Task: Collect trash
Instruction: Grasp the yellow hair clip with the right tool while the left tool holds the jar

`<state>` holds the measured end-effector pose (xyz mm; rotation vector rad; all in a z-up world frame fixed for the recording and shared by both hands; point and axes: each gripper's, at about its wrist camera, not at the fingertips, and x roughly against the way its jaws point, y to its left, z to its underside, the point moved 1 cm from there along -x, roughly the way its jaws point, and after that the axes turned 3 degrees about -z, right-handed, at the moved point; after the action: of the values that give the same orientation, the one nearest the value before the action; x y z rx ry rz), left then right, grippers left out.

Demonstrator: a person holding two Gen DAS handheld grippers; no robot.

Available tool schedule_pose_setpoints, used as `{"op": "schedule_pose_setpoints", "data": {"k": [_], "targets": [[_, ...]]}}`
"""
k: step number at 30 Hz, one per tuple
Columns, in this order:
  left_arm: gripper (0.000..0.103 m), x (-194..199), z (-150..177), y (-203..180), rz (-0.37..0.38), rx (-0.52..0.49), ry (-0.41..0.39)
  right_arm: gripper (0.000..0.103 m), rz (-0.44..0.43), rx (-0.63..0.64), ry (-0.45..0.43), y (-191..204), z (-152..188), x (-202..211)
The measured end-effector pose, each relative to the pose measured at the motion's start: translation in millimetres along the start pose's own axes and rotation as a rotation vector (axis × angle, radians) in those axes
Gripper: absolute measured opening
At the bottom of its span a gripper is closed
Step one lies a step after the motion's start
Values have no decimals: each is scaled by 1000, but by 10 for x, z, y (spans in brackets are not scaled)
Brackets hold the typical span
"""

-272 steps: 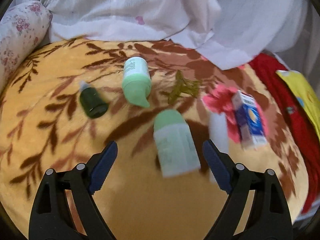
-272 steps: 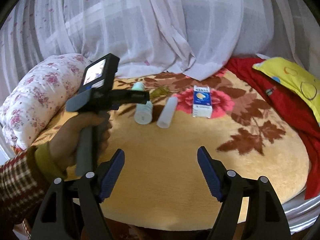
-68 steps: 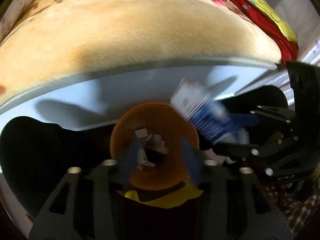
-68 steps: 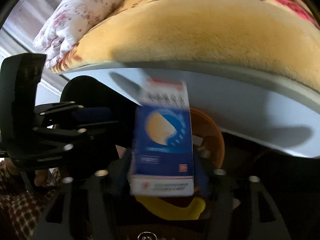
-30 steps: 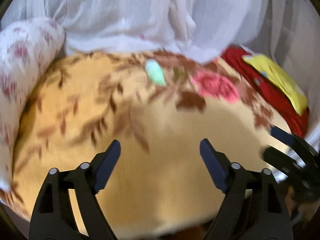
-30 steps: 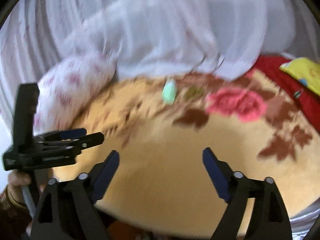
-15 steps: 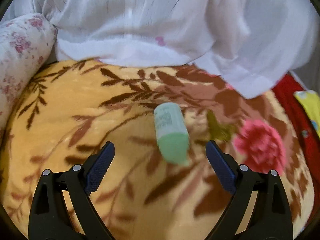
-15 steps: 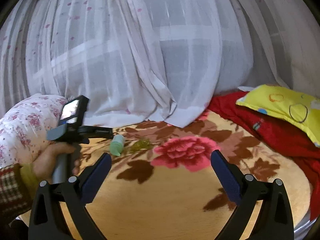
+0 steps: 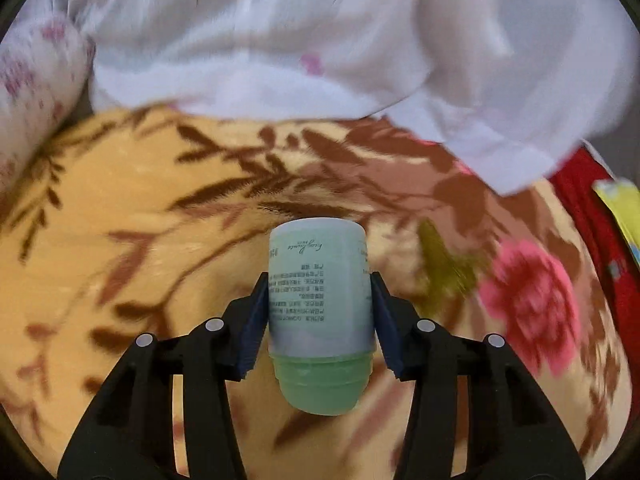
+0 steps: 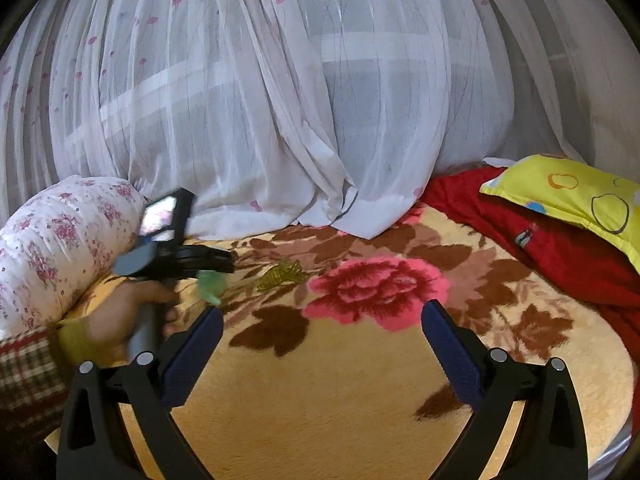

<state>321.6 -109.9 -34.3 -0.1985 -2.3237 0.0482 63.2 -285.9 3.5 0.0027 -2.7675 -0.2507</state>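
Observation:
My left gripper [image 9: 318, 320] is shut on a pale green bottle [image 9: 318, 300], its blue pads pressed on both sides and the green cap pointing toward the camera. In the right wrist view the same gripper [image 10: 212, 260] is at the left over the blanket with the green bottle [image 10: 210, 286] under its fingers. An olive-green hair clip [image 9: 440, 268] lies on the blanket to the right of the bottle; it also shows in the right wrist view [image 10: 282, 274]. My right gripper [image 10: 320, 344] is open and empty above the blanket's front part.
A yellow-orange floral blanket [image 10: 340, 380] covers the round bed. A white flowered pillow [image 10: 52, 248] lies at the left. A red cloth [image 10: 560, 252] and a yellow pillow [image 10: 572, 196] lie at the right. White curtains [image 10: 300, 100] hang behind.
My left gripper has moved forward and closed on the pale green bottle, which lay free between its open fingers half a second ago. The right gripper has moved nearer the blanket and stays open.

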Motion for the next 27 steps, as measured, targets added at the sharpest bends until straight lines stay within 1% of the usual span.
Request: {"op": "schedule_pose_setpoints", "data": {"k": [2,5,8,11,14,16,19,22,24,27], "targets": [[47,322,166,48,6,-36,-45,98,-2,2,6,29,11,-17],[48,687,431,170,33,-49,-62,98,7,30,13,116,27,-40],[48,915,653,325,43,-38,-64,98,12,62,28,219,13,-103],[48,1120,887,517,25,-25,-83,98,-8,58,65,297,-53,-259],[48,1261,1070,709,10,-1,-99,98,-43,34,140,338,-163,-626],[47,1337,1176,823,-9,5,-104,98,-43,16,181,355,-243,-946],[47,1432,1265,951,-30,18,-126,98,-17,-44,282,353,-351,-1693],[47,1501,1313,1067,-41,29,-141,98,30,-135,365,301,-377,-2309],[47,1523,1330,1112,-48,27,-147,98,71,-172,390,273,-396,-2584],[47,1534,1335,1166,-57,19,-154,98,147,-149,403,305,-472,-2883]]}}
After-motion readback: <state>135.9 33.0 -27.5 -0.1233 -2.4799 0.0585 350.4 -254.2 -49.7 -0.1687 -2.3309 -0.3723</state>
